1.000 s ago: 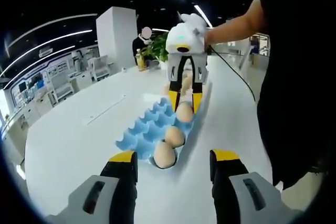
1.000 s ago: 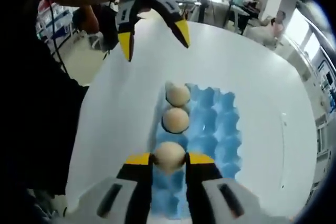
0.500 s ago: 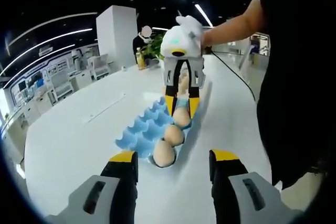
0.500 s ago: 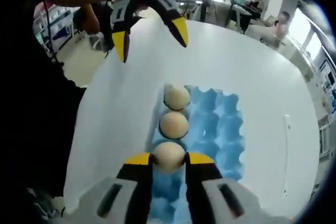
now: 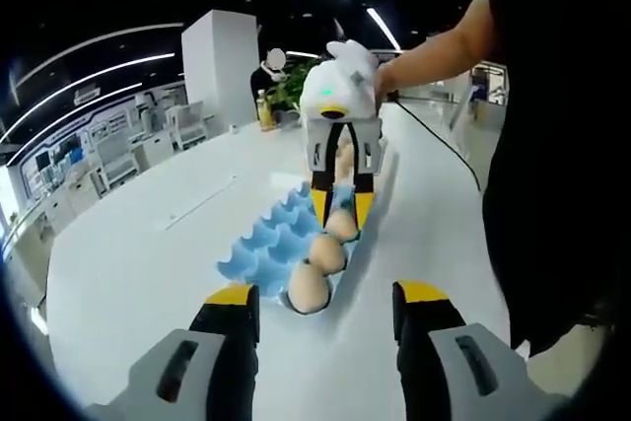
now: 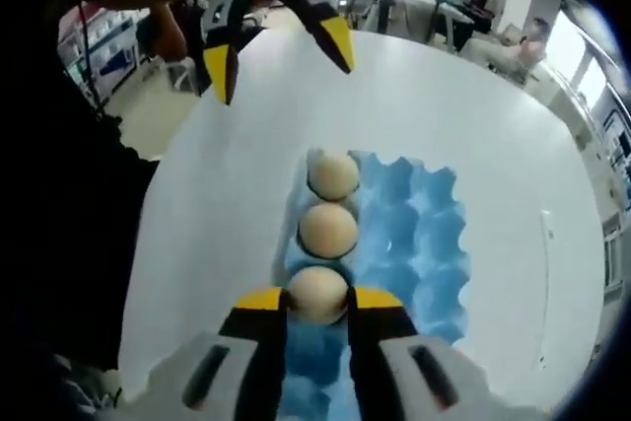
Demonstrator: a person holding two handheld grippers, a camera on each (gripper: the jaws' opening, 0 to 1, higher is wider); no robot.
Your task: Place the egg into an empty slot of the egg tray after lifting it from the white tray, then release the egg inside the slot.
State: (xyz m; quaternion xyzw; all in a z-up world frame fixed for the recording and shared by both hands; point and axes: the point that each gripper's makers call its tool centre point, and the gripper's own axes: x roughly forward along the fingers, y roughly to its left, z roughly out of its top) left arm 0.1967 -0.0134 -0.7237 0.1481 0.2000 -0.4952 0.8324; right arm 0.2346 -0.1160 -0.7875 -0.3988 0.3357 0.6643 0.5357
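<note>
Left gripper view: the right gripper (image 5: 341,206) comes in from above, clenched on an egg (image 5: 342,224) that sits low over the blue egg tray (image 5: 258,244), in the row nearest the person, just behind two seated eggs (image 5: 317,271). The left gripper (image 5: 324,305) hangs with jaws spread wide and nothing between them, near the tray's end over the white counter (image 5: 138,263). This side-on angle gives the height: the held egg looks almost down at the level of its neighbours, though I cannot tell whether it touches the cup floor. Farther back, past the blue tray, more pale eggs lie behind the right gripper; the tray under them is too hidden to tell.

Right gripper view: looking along its own jaws, the right gripper (image 6: 316,299) pinches the egg (image 6: 317,293) at its sides, directly in line with the two seated eggs (image 6: 329,202) along the left edge of the egg tray (image 6: 419,244). This angle gives centring rather than height: the egg appears lined up with the third cup, and the rest of the tray's cups are bare. The left gripper (image 6: 279,48) hovers beyond the tray, released.

To do the step well, I judge the egg should go straight down until the cup carries it, then the jaws should part only a little and lift vertically, so the yellow tips do not nudge the neighbouring egg.
</note>
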